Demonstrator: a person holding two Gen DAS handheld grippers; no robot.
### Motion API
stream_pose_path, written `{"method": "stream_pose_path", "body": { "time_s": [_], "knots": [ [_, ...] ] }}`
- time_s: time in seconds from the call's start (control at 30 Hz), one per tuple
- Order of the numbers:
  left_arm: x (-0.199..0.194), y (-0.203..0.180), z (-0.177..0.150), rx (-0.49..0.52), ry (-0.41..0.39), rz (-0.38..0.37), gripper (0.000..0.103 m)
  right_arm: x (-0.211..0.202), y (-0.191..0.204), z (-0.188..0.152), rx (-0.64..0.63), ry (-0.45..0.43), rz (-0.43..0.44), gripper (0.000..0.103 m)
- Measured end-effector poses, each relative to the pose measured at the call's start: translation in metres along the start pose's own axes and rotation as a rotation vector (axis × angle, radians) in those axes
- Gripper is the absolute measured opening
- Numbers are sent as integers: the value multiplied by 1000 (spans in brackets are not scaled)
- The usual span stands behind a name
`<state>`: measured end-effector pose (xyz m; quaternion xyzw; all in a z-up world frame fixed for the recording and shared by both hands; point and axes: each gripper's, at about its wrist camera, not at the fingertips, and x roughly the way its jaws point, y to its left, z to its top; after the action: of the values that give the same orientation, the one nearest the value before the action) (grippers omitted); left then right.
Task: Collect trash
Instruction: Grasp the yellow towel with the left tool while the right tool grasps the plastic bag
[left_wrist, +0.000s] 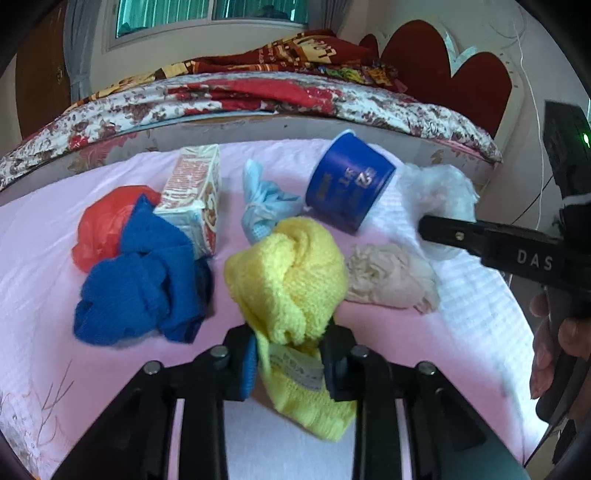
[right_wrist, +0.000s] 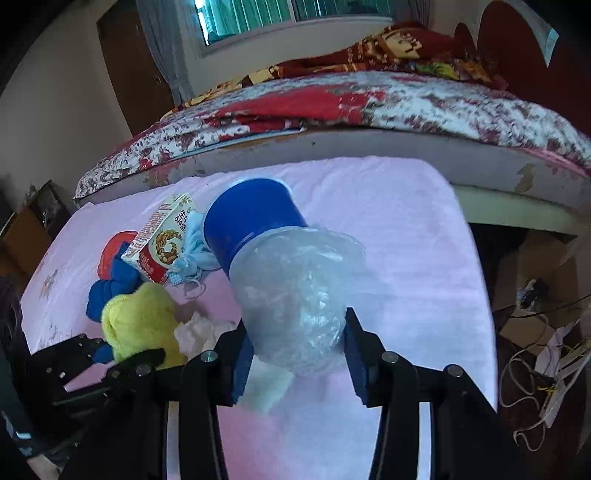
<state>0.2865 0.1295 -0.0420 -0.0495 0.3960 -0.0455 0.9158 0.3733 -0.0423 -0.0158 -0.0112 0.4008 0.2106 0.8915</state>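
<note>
Two cloths, one carton, one cup.

Yellow cloth; blue cloth; blue cup; pink sheet; floral red-white bedspread.

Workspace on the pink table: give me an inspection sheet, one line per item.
Surface: pink cloth covers the table beside a bed.
Job's things: clear plastic bag, blue cup on its side, snack box, face mask, red bag, crumpled tissue.
Clutter: blue cloth, yellow cloth.
Grippers: left gripper shut on the yellow cloth; right gripper pads against the clear plastic bag.
Cables: white cords tangled on the floor at right.
Surroundings: window, red headboard, cardboard boxes.
</note>
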Motion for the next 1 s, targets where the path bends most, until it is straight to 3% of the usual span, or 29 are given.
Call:
{"method": "stream_pose_path", "body": {
  "time_s": [0.37, 0.77, 1.0],
  "knots": [
    [-61, -11, -24, -19, -73, -34, 29, -93, -16, -46, -12, -47, -49, 47],
    [-125, -65, -65, 46, -121, -105, 29, -208, -30, -108, -31, -94, -128, 47],
    [-141, -108, -82, 121, -129, -165, 29, -267, -53, -154, 15, -124, -175, 47]
  ]
}}
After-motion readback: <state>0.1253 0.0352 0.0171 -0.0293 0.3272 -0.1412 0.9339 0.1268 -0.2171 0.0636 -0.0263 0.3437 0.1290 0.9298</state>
